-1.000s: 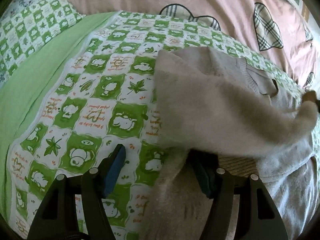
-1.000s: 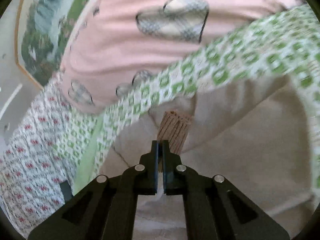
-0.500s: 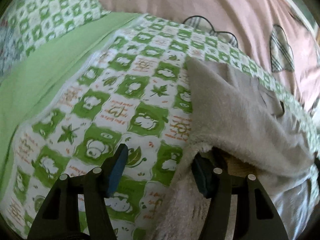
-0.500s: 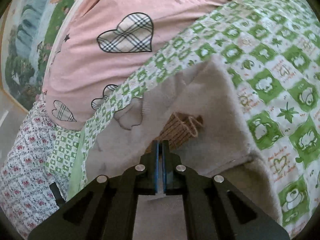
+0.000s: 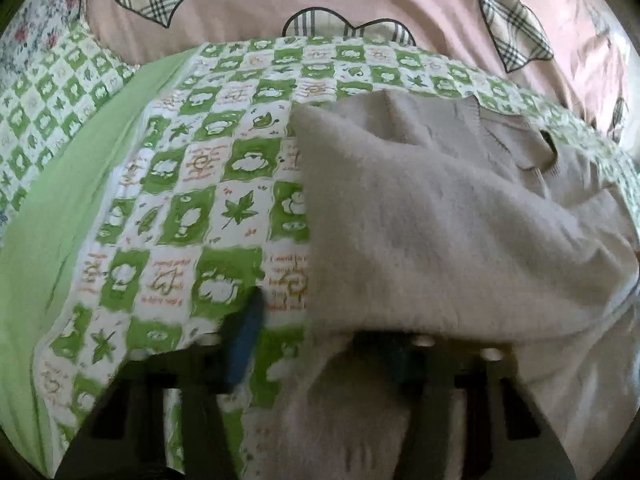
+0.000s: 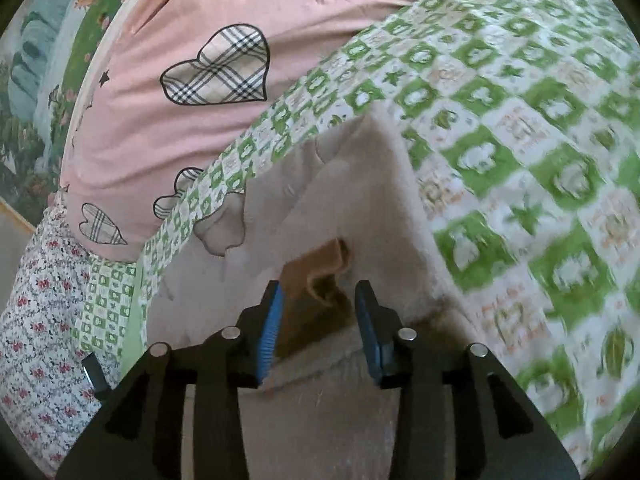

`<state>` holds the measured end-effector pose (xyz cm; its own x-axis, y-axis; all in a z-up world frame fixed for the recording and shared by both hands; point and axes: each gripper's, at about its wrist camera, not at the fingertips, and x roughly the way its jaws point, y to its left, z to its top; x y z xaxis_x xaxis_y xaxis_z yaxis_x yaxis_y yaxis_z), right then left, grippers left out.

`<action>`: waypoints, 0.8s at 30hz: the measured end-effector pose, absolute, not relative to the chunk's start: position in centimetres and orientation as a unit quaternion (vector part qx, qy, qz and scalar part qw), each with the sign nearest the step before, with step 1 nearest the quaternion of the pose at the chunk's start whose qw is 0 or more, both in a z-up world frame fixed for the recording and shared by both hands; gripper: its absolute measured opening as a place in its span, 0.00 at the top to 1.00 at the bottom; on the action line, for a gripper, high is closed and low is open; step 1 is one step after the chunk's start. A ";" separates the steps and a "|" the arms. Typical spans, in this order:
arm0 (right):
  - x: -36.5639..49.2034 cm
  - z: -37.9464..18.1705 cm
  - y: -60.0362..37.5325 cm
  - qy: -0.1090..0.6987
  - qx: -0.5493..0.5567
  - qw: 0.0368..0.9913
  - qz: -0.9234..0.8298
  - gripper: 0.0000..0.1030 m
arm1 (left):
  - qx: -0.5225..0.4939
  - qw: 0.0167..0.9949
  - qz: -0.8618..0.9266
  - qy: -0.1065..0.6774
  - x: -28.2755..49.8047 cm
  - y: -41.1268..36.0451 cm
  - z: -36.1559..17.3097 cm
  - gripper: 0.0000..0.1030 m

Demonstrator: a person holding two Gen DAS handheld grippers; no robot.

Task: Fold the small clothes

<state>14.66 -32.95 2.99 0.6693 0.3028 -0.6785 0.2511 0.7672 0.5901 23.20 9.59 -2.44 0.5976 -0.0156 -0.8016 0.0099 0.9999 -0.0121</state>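
The beige fleece sweater is lying on the green checkered quilt; its brown ribbed cuff is sitting between the right gripper's parted, empty jaws; the left gripper is gaping at the sweater's left edge, holding nothing.

Beige fleece garment lies folded over on green-checked bedsheet. Left tool, blurred, jaws apart: blue-padded finger on sheet, other under fleece edge. Pink heart-print quilt behind.
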 end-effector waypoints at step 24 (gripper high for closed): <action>14.8 1.5 -30.1 0.433 0.289 0.850 0.078 0.90 | -0.192 0.877 -0.100 0.428 20.1 16.6 -0.6 0.32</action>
